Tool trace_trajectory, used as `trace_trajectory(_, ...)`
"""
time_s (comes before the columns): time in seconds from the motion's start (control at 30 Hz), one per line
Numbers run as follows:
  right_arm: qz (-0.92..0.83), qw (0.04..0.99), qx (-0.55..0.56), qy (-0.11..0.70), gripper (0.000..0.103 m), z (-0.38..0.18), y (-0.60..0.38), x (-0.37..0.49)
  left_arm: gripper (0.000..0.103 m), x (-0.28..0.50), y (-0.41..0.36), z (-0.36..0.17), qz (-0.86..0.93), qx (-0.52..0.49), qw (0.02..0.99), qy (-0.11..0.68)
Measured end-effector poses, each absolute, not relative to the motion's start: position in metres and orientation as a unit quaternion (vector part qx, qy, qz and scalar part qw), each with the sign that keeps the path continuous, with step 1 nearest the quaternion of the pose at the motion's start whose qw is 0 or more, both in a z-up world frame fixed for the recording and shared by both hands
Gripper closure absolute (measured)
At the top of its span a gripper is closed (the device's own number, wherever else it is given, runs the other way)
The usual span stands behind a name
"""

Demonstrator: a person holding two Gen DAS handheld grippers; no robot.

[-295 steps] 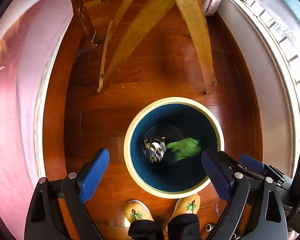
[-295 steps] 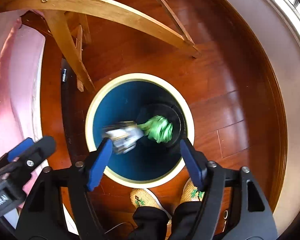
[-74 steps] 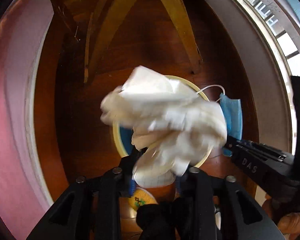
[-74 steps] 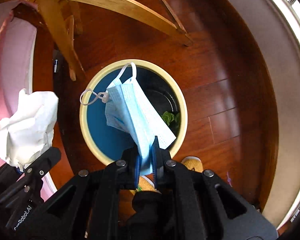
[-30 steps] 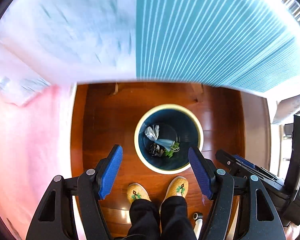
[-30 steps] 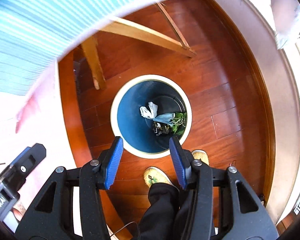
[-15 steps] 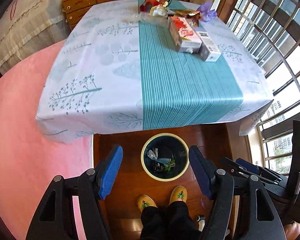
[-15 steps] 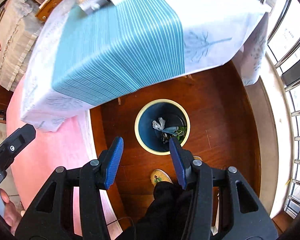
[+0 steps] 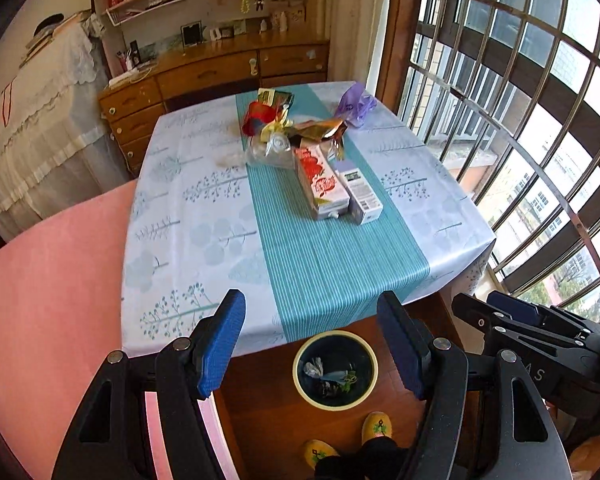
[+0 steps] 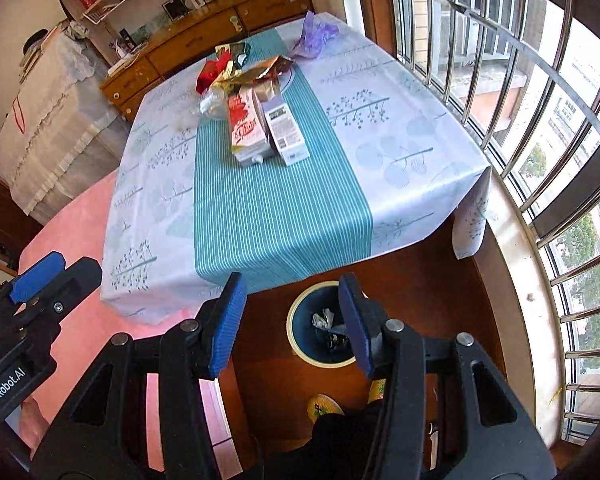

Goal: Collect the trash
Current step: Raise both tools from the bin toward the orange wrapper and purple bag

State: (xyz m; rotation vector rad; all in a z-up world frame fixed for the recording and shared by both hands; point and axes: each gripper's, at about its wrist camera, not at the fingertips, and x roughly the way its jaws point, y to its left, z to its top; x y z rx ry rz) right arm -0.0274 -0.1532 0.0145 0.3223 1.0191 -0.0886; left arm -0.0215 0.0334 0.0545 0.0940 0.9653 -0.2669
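Left wrist: red carton (image 9: 321, 178) lies lengthwise along the table's (image 9: 188, 216) stripe; both hand-held grippers (image 9: 312, 344) (image 10: 292, 320) gape empty.

The trash in the bin (image 9: 335, 372) is too small to identify; the right gripper's finger (image 10: 354, 322) covers part of it.

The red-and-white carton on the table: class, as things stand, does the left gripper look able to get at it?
Probably yes. The left gripper is open and empty, above the table's near edge, and bare tablecloth lies between it and the red-and-white carton. A grey box lies right alongside, leaving one side tight.
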Motion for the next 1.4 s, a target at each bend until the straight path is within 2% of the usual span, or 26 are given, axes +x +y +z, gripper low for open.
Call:
trace_trajectory(0.27, -0.061, 0.876, 0.166, 0.448, 0.058, 0.054, -0.183, 0.001, 0.033, 0.013, 0.011, 0.085, -0.147, 0.075, 0.886, 0.433)
trace_trajectory(0.6, -0.049, 0.879, 0.171, 0.443, 0.058, 0.043, -0.248, 0.101, 0.033, 0.118, -0.033, 0.069, -0.123, 0.099, 0.88, 0.448)
trace_trajectory(1.07, 0.02, 0.85, 0.155, 0.503, 0.058, -0.025, -0.341, 0.328, 0.033, 0.35, -0.156, -0.032, -0.069, 0.151, 0.823, 0.543)
trace_trajectory(1.4, 0.046, 0.83, 0.16, 0.533, 0.058, -0.068, -0.361, 0.412, 0.034, 0.438, -0.189, -0.119, -0.036, 0.197, 0.778, 0.596)
